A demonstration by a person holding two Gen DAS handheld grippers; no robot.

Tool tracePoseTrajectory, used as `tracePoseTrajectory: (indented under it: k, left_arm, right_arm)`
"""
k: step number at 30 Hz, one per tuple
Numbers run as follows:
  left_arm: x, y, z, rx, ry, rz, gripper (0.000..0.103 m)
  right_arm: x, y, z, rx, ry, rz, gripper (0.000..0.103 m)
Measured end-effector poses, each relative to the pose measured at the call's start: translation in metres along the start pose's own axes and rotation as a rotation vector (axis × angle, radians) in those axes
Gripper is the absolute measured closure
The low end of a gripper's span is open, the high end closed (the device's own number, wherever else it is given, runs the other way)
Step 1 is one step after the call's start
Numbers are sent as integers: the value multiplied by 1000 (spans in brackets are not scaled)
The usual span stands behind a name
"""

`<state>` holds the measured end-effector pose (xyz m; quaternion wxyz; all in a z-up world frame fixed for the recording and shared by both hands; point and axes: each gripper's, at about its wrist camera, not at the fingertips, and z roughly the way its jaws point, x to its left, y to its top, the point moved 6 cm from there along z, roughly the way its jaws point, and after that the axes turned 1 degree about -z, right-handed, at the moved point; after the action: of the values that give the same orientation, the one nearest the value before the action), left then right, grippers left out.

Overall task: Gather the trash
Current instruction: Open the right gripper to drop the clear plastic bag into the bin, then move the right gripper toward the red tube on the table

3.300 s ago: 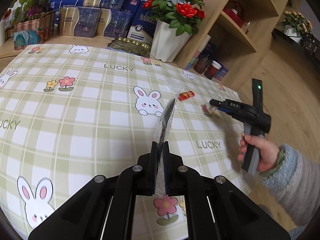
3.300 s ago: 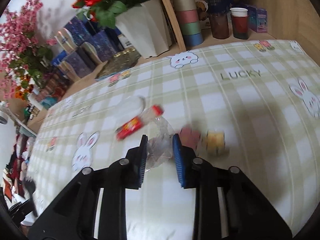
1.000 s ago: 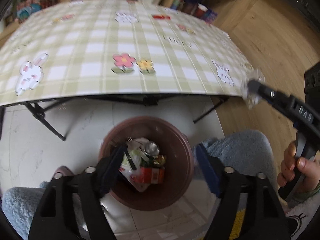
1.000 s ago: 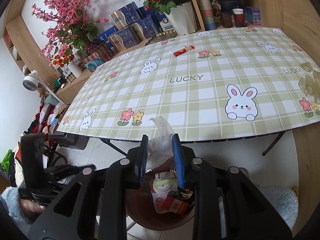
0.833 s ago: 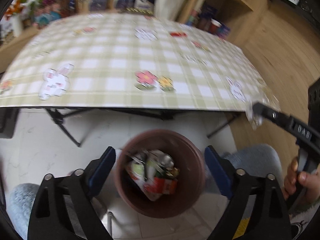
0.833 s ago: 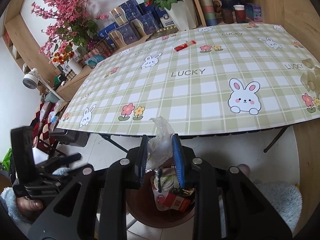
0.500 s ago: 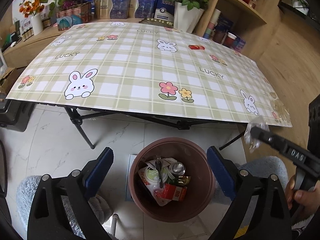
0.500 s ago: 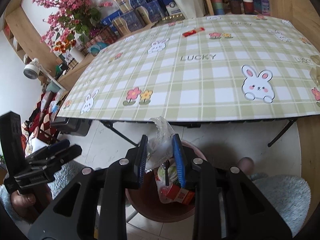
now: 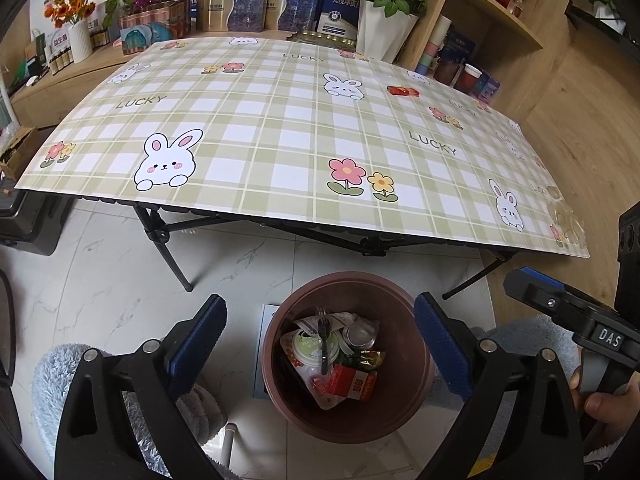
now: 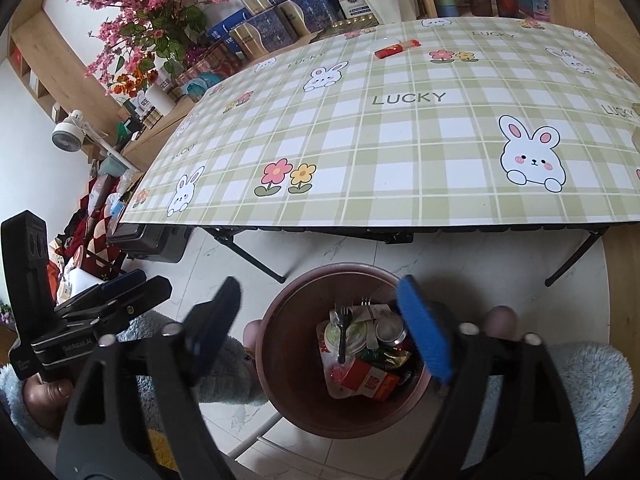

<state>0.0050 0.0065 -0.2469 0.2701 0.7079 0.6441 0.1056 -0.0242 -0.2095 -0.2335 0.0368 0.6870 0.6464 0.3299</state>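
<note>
Most of the collecting looks done, judging by how things lie: the table point(image 9: 280, 128) is nearly bare and the bin point(image 9: 348, 416) below its front edge holds a heap of trash.

Taken left to right in the left wrist view, the left gripper point(image 9: 320, 344) hangs over the bin with its jaws wide apart and nothing between them. Its pads are ribbed blue rubber on black arms. The bin is a round, smooth, reddish-brown tub on pale marbled tiles. Inside lie a black plastic fork point(image 9: 323, 340), a round foil-topped cup point(image 9: 308, 346), a metal can end point(image 9: 360, 332), a crinkled gold wrapper point(image 9: 366, 358) and a red carton point(image 9: 352, 384). Farther back and to the right, a small red wrapper point(image 9: 402, 91) lies flat on the glossy checked cloth; that appears to be the main piece left to fetch. At the table's right corner a clear crumpled film point(image 9: 566, 220) may be trash too, though that cannot be told.

The right gripper point(image 10: 320, 328) is also above the bin, jaws opening and empty.
</note>
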Motion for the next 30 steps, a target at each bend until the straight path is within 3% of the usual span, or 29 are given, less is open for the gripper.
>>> tracePoseTrajectory:
  k: [7,12,23,30]
  left_arm:
    - [4,10,-13,-76,31,-2,11]
    - [8,18,-21,-126,5,-20,11]
    - [10,34,-11,-123,-21,-24,11]
    - [23,71,8,-126,2,-36,11]
  right_arm:
    - [-13,8,-6,-28,-64,4,10]
    - [-26,22,-13,-68,-92,20,6]
    - [-61,59,-22,-110,-170,51,6]
    - [-80,93,-13,-125,-194,54,6]
